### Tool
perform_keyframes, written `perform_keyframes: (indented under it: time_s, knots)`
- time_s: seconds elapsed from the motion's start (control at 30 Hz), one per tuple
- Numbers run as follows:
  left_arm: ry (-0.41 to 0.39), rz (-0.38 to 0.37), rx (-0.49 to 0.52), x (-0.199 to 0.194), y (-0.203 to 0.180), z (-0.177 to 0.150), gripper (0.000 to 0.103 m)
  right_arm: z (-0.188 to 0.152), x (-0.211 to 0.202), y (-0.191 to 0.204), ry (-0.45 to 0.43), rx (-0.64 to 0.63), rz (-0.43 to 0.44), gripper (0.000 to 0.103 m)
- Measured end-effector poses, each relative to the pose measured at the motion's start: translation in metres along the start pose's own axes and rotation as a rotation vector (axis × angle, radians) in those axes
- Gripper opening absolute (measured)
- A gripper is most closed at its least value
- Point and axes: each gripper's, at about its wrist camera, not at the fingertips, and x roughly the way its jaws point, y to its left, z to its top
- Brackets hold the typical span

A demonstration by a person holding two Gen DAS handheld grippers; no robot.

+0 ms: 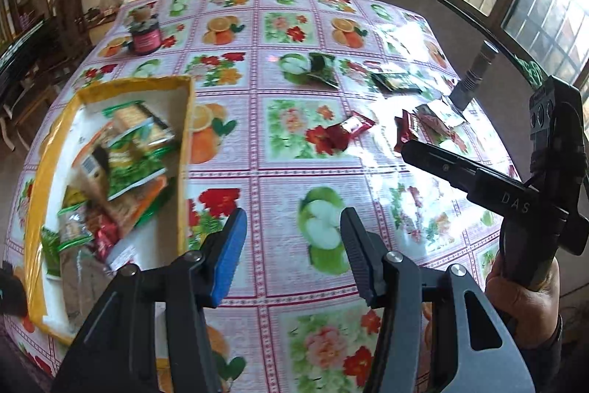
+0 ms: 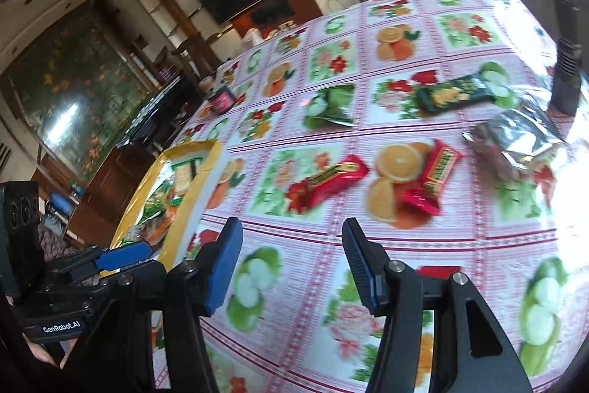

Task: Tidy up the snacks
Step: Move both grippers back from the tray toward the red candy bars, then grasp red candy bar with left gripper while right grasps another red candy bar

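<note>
Yellow-rimmed box (image 1: 186, 150) sits at the table's left, already heaped with snack packets (image 1: 136, 150). My left gripper (image 1: 292, 253) and my right gripper (image 2: 292, 262) both hang above the flowered tablecloth (image 2: 331, 142) with jaws apart and nothing between them. Two red bars (image 2: 331, 177) and a dark green packet (image 2: 449, 94) lie loose ahead.

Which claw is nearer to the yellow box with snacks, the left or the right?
Left. The left claw hangs right beside the yellow box, both jaws empty. The right claw is farther off, toward the red snack bars.
</note>
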Motion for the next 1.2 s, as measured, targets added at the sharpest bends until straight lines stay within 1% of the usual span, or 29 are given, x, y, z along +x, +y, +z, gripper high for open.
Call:
perform_keyframes:
  time_s: [0.33,0.47,0.57,0.67,0.77,0.8,0.9,0.97,1.03,1.13,1.17,1.2]
  knots:
    - [0.004,-0.022,0.053,0.009,-0.028,0.017,0.054,0.003,-0.008,-0.023,-0.009,0.036,-0.049,0.056]
    - [0.008,-0.02,0.075,0.018,-0.036,0.024,0.058,0.006,-0.005,-0.03,-0.005,0.036,-0.125,0.056]
    - [0.026,-0.031,0.097,0.031,-0.041,0.03,0.058,0.012,0.0,-0.036,0.0,0.035,-0.196,0.056]
    - [0.063,-0.04,0.122,0.053,-0.046,0.039,0.058,0.022,0.01,-0.04,0.014,0.029,-0.254,0.056]
    - [0.109,-0.02,0.154,0.08,-0.052,0.049,0.059,0.029,0.025,-0.044,0.038,0.016,-0.309,0.056]
    - [0.122,-0.004,0.154,0.088,-0.052,0.052,0.059,0.03,0.028,-0.045,0.04,0.015,-0.318,0.056]
    - [0.145,-0.008,0.165,0.106,-0.053,0.063,0.059,0.032,0.04,-0.049,0.053,0.009,-0.357,0.056]
    - [0.156,0.01,0.182,0.115,-0.054,0.068,0.059,0.033,0.047,-0.052,0.064,0.005,-0.368,0.056]
    - [0.166,0.023,0.192,0.126,-0.055,0.074,0.059,0.033,0.05,-0.052,0.06,-0.007,-0.38,0.055]
    - [0.18,0.028,0.201,0.139,-0.056,0.08,0.059,0.037,0.051,-0.054,0.06,-0.023,-0.402,0.046]
    - [0.184,0.031,0.201,0.144,-0.056,0.081,0.059,0.038,0.051,-0.055,0.061,-0.031,-0.414,0.039]
    - [0.167,0.044,0.209,0.145,-0.057,0.083,0.059,0.039,0.052,-0.055,0.064,-0.039,-0.421,0.033]
